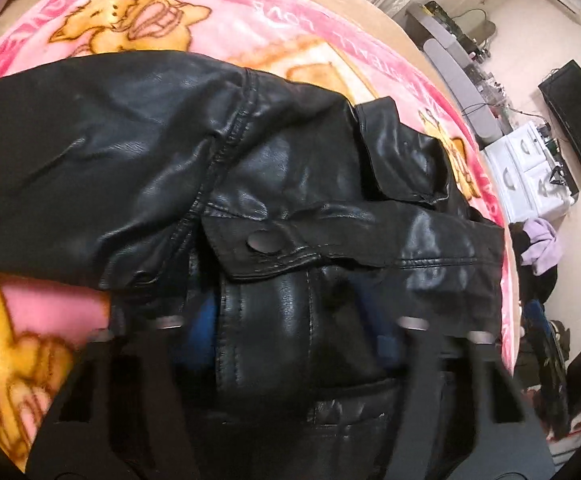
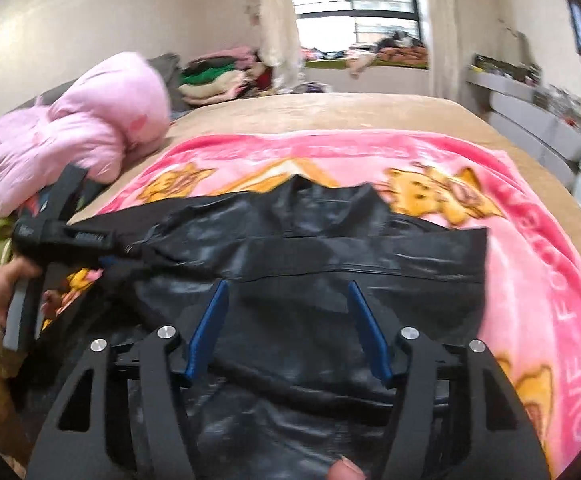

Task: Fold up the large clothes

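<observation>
We see big pink cartoon-print fleece blanket (image 2: 530,264) spread on bed. On it lies shiny black leather jacket (image 2: 330,232), long side running left-to-right across our view.

Our right gripper (image 2: 288,292) hovers over jacket's near middle, blue fingers (image 2: 214,312) spread wide, holding nothing.

Our left gripper (image 2: 102,252) sits at jacket's left end, by sleeve; in its own view leather covers its fingers, so we cannot tell if it pinches.

We think next fold goes left to right; left gripper is nearer that end.

Small round snap button (image 1: 261,241) on pocket flap.

Black leather jacket (image 2: 310,232) on blanket
</observation>
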The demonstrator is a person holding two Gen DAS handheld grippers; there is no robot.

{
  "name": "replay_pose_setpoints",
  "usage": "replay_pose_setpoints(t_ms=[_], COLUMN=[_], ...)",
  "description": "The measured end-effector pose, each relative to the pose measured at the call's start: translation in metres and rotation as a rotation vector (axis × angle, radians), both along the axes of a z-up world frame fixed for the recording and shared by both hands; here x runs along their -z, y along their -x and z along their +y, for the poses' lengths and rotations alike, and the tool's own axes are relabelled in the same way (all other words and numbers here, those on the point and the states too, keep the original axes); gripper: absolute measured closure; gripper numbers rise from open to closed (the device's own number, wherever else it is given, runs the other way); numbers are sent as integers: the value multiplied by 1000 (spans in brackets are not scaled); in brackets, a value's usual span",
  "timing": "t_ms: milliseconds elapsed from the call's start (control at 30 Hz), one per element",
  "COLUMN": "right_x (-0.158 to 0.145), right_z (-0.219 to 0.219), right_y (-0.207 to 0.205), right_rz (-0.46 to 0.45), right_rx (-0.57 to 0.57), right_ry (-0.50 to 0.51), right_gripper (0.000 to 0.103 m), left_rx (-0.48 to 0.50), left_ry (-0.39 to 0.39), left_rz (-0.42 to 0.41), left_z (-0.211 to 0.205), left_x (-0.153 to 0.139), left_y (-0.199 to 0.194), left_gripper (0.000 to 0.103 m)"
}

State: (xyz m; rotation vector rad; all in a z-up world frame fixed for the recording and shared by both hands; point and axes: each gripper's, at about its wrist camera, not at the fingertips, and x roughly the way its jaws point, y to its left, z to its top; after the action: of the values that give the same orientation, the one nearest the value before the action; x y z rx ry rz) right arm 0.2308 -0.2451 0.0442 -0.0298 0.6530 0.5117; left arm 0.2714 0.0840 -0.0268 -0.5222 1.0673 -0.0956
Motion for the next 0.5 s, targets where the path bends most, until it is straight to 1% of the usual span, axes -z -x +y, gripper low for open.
replay_pose_setpoints(t_ms=[33,67,100,167,233,300,367,400,467,500], right_x=[0,0,1,-1,-4,-6,-8,-8,-5,-3], right_z=[-7,-13,-19,-31,-43,-55,-69,-76,-81,-83], right_y=[-3,-5,-8,-11,-13,-16,-18,-20,-24,-28], right_rz=[6,12,15,8,5,6,9,14,26,34], right_rx=[22,39,53,95,126,159,194,214,236,248], right_ry=[-10,-13,-11,-4,-21,-48,-82,-101,-116,-116], right_gripper=[47,50,51,53,55,55,55,55,55,55], left_rx=[0,9,13,23,52,86,111,120,132,129], left_ry=[-24,-33,-8,32,60,93,66,52,-3,-19], left_rz=[-10,-34,-57,-108,-183,-256,-338,-368,-412,-415], left_z=[-2,-4,-5,-7,-15,-24,-32,-35,-35,-33], left_x=[-2,-6,-12,-26,-51,-79,-106,-115,-124,-123], left_y=[1,3,7,11,17,22,26,27,26,22], left_gripper=[75,84,87,98,100,100,100,100,100,100])
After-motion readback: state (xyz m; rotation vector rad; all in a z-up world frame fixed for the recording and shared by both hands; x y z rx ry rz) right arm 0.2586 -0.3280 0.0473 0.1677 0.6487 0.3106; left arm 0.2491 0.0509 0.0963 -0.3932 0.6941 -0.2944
